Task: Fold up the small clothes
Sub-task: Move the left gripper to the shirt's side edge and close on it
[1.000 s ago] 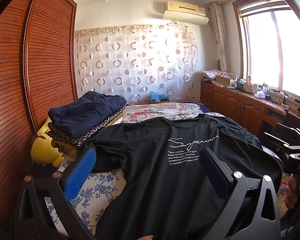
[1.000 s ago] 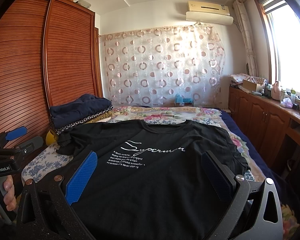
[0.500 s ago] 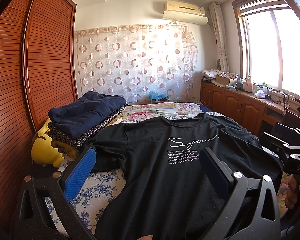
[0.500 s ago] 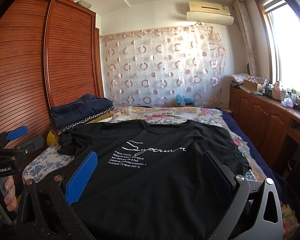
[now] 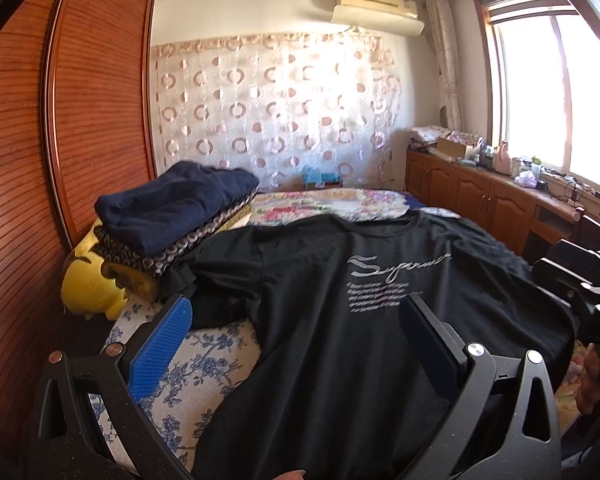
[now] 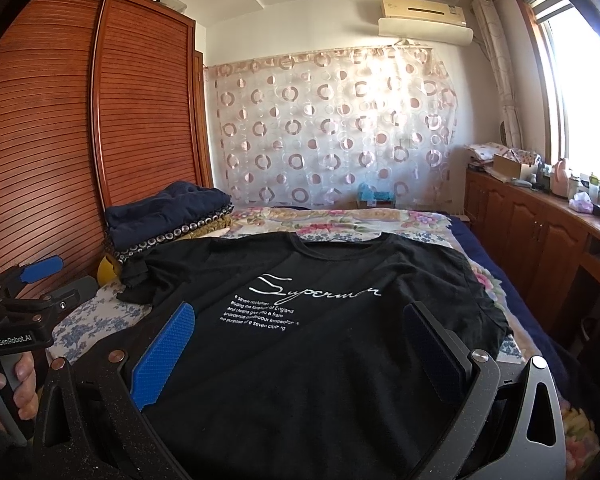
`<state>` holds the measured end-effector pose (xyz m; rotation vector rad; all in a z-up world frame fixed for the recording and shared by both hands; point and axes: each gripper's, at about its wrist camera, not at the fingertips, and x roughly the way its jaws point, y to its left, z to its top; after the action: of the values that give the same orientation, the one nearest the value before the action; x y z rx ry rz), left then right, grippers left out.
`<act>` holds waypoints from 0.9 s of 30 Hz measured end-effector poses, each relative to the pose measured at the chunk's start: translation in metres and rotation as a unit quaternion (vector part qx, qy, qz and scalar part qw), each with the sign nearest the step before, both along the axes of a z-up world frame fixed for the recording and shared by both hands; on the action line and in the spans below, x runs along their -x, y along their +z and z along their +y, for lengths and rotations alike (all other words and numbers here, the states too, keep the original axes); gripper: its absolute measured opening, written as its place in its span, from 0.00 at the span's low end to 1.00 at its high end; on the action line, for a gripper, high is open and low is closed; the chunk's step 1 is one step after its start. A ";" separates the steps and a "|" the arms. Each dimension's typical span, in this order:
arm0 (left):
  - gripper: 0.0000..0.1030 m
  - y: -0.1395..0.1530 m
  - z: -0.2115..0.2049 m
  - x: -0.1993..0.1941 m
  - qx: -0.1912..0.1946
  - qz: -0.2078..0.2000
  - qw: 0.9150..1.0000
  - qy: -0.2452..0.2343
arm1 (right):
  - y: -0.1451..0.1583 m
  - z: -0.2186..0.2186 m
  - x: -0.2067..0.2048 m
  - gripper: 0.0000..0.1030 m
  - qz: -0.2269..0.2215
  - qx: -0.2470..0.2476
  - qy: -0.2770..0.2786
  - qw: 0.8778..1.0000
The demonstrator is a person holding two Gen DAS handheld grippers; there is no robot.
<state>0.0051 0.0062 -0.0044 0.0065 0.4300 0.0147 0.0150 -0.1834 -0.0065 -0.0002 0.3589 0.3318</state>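
Note:
A black T-shirt point(image 5: 340, 320) with white script print lies spread flat, front up, on the flower-patterned bed point(image 5: 204, 364); it also shows in the right wrist view point(image 6: 320, 340). My left gripper point(image 5: 296, 320) is open and empty, held above the shirt's lower left part near its left sleeve. My right gripper point(image 6: 300, 328) is open and empty, held above the shirt's lower middle. The left gripper point(image 6: 44, 276) also shows at the left edge of the right wrist view, and the right gripper point(image 5: 576, 276) at the right edge of the left wrist view.
A stack of folded dark clothes point(image 5: 172, 216) sits on a yellow plush toy point(image 5: 88, 284) at the bed's far left. A wooden slatted wardrobe point(image 5: 32, 184) stands left. Wooden cabinets point(image 5: 480, 204) with clutter run under the window at right.
The left wrist view has shifted slightly, with some blur on the print. Both grippers stay open above the shirt.

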 end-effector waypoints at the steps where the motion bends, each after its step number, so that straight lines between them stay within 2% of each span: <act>1: 1.00 -0.003 0.003 -0.002 -0.001 0.004 1.000 0.002 | -0.001 0.001 -0.003 1.00 0.001 -0.001 0.002 1.000; 10: 1.00 -0.023 0.047 -0.026 -0.005 0.026 0.999 0.032 | -0.019 0.020 -0.035 1.00 -0.004 0.025 0.029 0.999; 21: 1.00 -0.036 0.090 -0.055 -0.007 0.062 0.997 0.037 | -0.025 0.030 -0.072 1.00 0.026 0.043 0.077 0.996; 27: 1.00 -0.048 0.110 -0.082 -0.010 0.100 0.994 0.033 | -0.027 0.030 -0.084 0.93 0.058 0.047 0.107 0.991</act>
<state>0.0867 0.1167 -0.0525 0.0136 0.6302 0.0835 0.0995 -0.1535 -0.0338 -0.1124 0.4918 0.5284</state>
